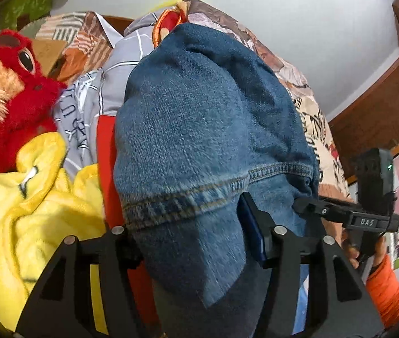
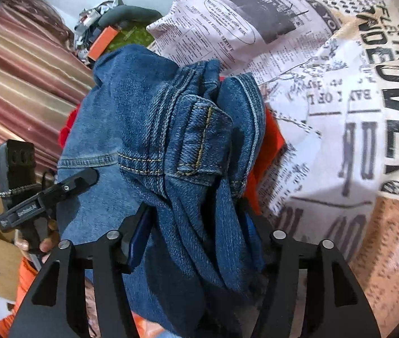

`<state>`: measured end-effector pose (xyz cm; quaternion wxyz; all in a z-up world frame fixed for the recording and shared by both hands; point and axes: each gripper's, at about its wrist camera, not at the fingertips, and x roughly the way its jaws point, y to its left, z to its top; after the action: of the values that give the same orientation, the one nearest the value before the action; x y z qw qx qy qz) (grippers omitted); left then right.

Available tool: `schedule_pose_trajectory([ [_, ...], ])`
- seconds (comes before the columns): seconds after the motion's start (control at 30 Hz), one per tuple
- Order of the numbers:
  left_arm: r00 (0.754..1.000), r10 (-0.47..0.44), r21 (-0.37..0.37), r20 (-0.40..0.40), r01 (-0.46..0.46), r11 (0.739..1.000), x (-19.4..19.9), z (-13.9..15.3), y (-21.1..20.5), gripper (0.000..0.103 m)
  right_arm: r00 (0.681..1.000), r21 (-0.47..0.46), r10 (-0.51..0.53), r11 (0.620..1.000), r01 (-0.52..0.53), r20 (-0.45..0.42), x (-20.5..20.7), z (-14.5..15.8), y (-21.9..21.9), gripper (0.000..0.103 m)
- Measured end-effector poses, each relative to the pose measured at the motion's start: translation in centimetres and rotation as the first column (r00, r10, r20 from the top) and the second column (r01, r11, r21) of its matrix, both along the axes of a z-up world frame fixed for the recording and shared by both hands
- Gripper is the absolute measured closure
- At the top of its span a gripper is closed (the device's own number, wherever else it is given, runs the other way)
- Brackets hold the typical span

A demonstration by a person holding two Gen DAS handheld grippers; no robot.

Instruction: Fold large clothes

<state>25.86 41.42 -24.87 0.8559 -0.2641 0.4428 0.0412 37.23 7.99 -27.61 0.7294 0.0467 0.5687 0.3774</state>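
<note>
Clearly, both the left gripper and right gripper have their jaws clamped on heavy, soft blue jeans, held bunched above the newsprint-patterned bed; seams offer the firmest hold.

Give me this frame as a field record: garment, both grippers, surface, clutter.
garment: blue jeans, bunched and lifted, hem seam facing the left wrist view
left hand-held gripper: shut on the jeans just below the hem
right hand-held gripper: shut on the jeans at a bunched, seamed part
surface: newspaper-print bedsheet behind the jeans
clutter: yellow garment; red plush toy; grey checked cloth
fold state: no fold visible yet
</note>
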Motion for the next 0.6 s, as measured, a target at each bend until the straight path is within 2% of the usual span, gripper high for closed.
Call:
schedule_pose_trajectory([
  [0.2,0.998,0.050,0.132,-0.036,-0.044,0.990,-2.3,2.8,-2.3,0.046,0.992,-0.110,-0.043,0.992,0.056,0.117,-3.0,3.7,-1.3,0.044],
  [0.3,0.997,0.071,0.175,-0.038,-0.063,0.983,-4.1,5.0,-3.8,0.046,0.985,-0.102,-0.045,0.993,0.063,0.165,-4.5,6.5,-2.2,0.044],
  [0.4,0.998,0.055,0.194,0.015,-0.057,0.979,-6.2,8.4,-5.7,0.046,0.965,-0.072,-0.047,0.995,0.068,0.258,-7.5,10.9,-3.1,0.044],
  [0.47,0.996,0.047,0.217,0.076,-0.062,0.974,-8.1,11.7,-7.5,0.046,0.948,-0.038,-0.058,0.997,0.073,0.313,-8.9,13.2,-3.2,0.044],
  [0.6,0.977,0.017,0.296,0.212,-0.081,0.952,-11.9,18.5,-11.8,0.046,0.886,0.061,-0.093,0.995,0.073,0.454,-14.1,19.7,-4.8,0.044],
])
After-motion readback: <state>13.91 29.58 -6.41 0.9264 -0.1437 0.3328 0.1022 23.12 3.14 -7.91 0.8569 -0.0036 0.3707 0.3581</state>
